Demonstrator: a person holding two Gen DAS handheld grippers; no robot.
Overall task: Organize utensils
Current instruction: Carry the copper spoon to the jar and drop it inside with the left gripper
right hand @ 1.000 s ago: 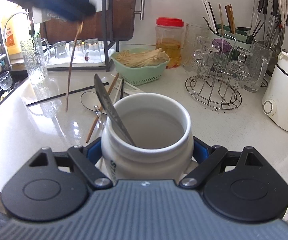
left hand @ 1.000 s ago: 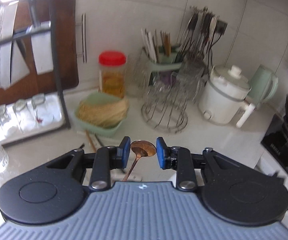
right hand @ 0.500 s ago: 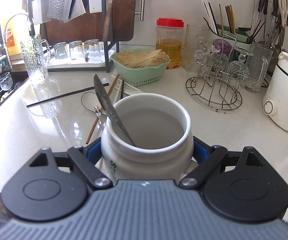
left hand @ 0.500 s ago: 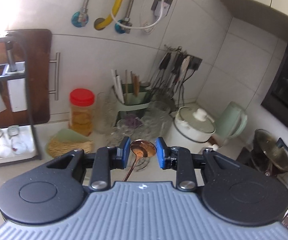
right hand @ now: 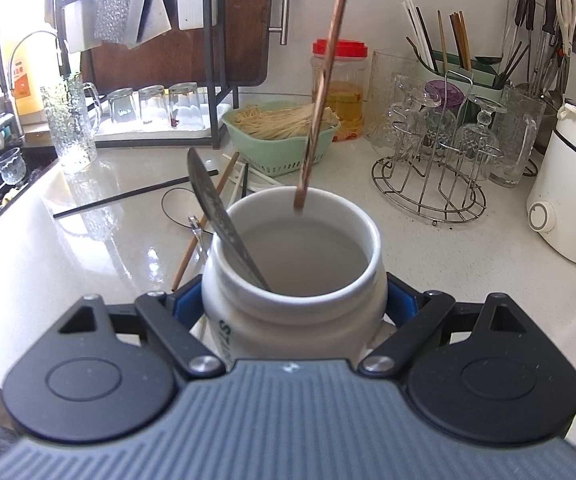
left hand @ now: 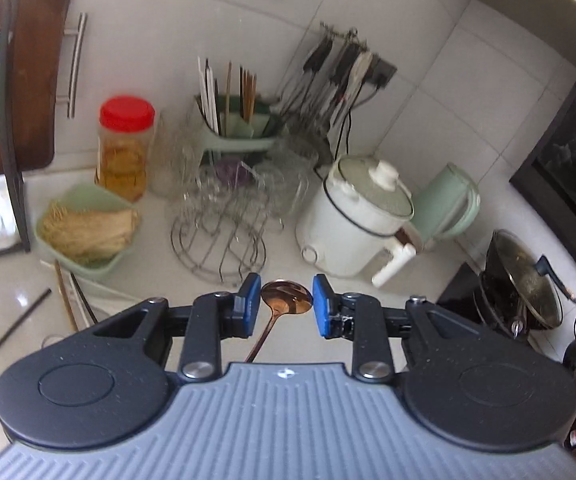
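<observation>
The right gripper clamps a white glazed ceramic jar by its sides, blue pads pressed against the wall on either flank. Inside the jar, leaning on the rim toward the gripper's left, stands a grey metal utensil handle. Just above the far rim hangs the lower tip of a copper-coloured spoon handle, slanting up out of the top of the view; whether the tip touches the rim cannot be told.

The left gripper has the copper-coloured spoon between its blue pads, bowl upward and level with the fingertips, handle dropping below the gripper body. The jaws stand partly closed, with a thin gap showing on each side of the bowl, so a firm pinch cannot be confirmed.

Beyond the jar, to the right gripper's left, loose wooden and black chopsticks lie on the pale speckled countertop. Farther off sits a mint-green plastic basket of dry noodles, and to the right a round wire glass rack.
</observation>
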